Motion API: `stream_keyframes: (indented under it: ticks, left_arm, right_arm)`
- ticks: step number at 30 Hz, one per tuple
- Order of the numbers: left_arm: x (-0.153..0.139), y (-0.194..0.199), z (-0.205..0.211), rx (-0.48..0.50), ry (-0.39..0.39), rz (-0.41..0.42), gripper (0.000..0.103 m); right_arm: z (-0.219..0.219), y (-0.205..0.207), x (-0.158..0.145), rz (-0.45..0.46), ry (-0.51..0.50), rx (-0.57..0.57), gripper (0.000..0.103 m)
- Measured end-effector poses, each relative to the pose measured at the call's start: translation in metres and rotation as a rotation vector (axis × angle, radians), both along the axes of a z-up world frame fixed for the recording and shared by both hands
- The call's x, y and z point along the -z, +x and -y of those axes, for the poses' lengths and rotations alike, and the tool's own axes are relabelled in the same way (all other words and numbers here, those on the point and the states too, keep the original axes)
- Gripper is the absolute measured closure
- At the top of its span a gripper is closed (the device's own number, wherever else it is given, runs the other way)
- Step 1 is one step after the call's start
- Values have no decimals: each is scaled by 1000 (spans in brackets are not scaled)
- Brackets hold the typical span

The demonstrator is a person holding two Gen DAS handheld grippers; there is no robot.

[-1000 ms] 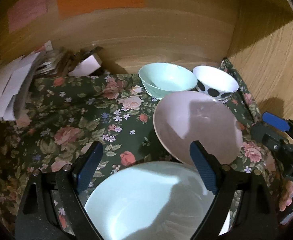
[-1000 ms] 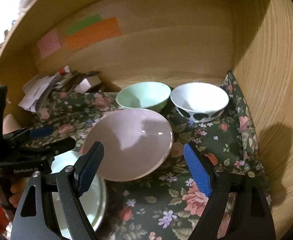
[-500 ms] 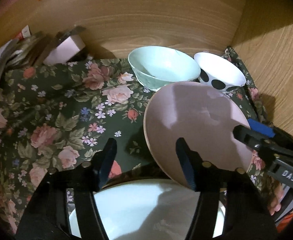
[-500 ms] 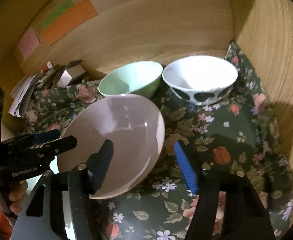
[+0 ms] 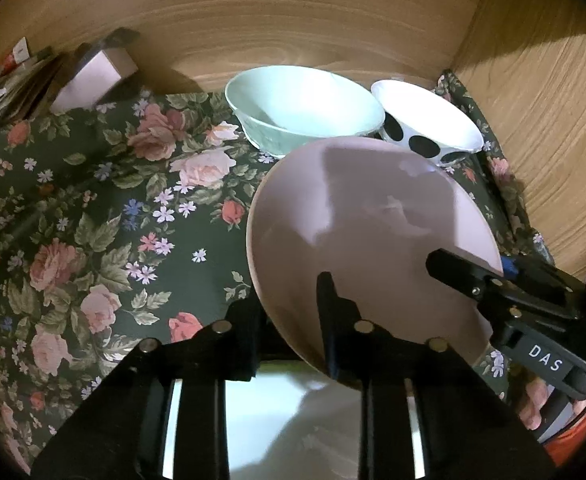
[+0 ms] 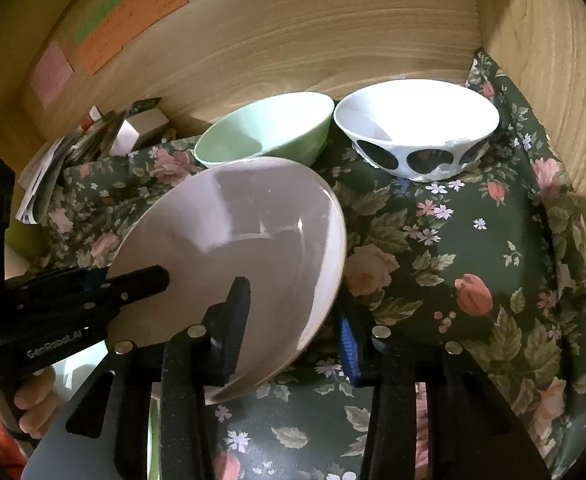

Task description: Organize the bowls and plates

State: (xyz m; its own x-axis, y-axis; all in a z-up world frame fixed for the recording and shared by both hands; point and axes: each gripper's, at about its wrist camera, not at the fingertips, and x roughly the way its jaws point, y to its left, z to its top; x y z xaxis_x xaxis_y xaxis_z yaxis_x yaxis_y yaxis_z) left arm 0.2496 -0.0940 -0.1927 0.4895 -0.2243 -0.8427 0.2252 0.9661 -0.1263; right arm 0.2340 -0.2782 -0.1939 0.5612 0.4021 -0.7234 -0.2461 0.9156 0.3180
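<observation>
Left wrist view: left gripper (image 5: 289, 320) pinches near rim of pink plate (image 5: 365, 232), one finger over it, one under. Plate sits tilted above floral cloth (image 5: 93, 208), near edge overlapping pale blue plate (image 5: 293, 420). Mint bowl (image 5: 301, 104) and spotted bowl (image 5: 425, 124) stand side by side at wooden back wall (image 5: 293, 20). Right gripper (image 5: 489, 272) clamps plate's right rim.

Right wrist view: right gripper (image 6: 293, 320) nips same plate edge (blue pad beneath). Left gripper bites opposite rim. Papers (image 6: 73, 148) piled far left.
</observation>
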Motion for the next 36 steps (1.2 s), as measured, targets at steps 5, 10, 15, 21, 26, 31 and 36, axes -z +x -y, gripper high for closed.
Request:
stream_keyframes:
  ticks: [5, 10, 15, 21, 26, 31, 36]
  left_arm:
    - [0, 0, 1, -2, 21, 6, 79]
    - [-1, 0, 3, -4, 23, 8, 79]
    - [-6, -6, 2, -9, 13, 21, 79]
    - [-19, -18, -1, -16, 10, 58, 79]
    - [-29, -28, -8, -24, -4, 85, 79]
    - [-39, -38, -15, -36, -18, 110, 79]
    - [-48, -51, -27, -52, -34, 136, 79]
  right_arm:
    - [2, 0, -1, 0, 8, 4, 73]
    - [2, -4, -5, 6, 11, 12, 73]
    - [4, -11, -13, 28, 4, 17, 73]
    - [1, -20, -23, 50, 9, 19, 73]
    - [-3, -29, -33, 73, 10, 16, 73]
    - [-11, -37, -43, 98, 8, 7, 73]
    - [-21, -47, -52, 119, 5, -6, 73]
